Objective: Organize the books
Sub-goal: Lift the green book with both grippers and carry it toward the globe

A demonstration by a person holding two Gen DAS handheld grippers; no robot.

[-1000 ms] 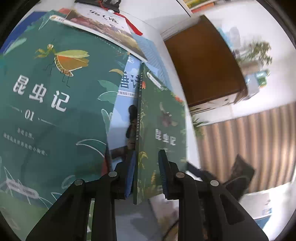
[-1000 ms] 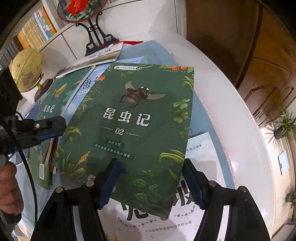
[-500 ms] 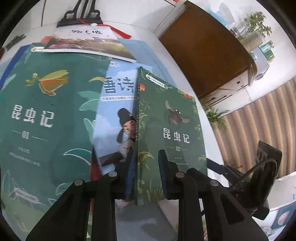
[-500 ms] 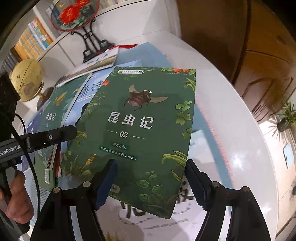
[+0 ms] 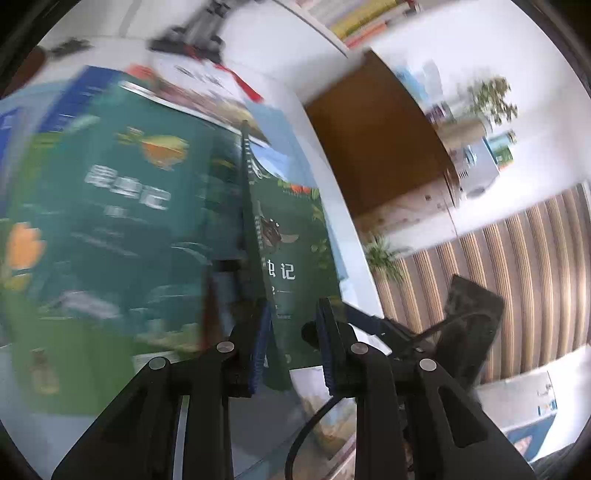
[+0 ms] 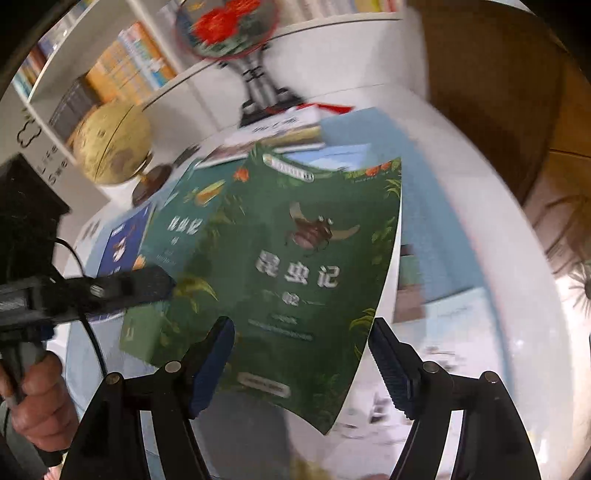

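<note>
Surface: white round table (image 6: 461, 206), books spread across it; globe (image 6: 110, 147) at upper left of the right wrist view
Green book (image 6: 295, 258): beetle cover, centre frame, lifted off the table by its spine edge
Left gripper (image 5: 291, 339): clenched on the green book's lower spine edge
Right gripper (image 6: 303, 365): released, jaws wide; green book's lower corner lies between them, untouched
Teal book (image 5: 110, 221): blurred, flat at left of the left wrist view

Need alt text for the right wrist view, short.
A dark green insect book marked 02 is tilted up off the white table, gripped at its left edge by the left gripper. The right gripper is open in the foreground, pads clear of the book. Behind lie more books, a globe and a red fan ornament; the image is blurred.
</note>
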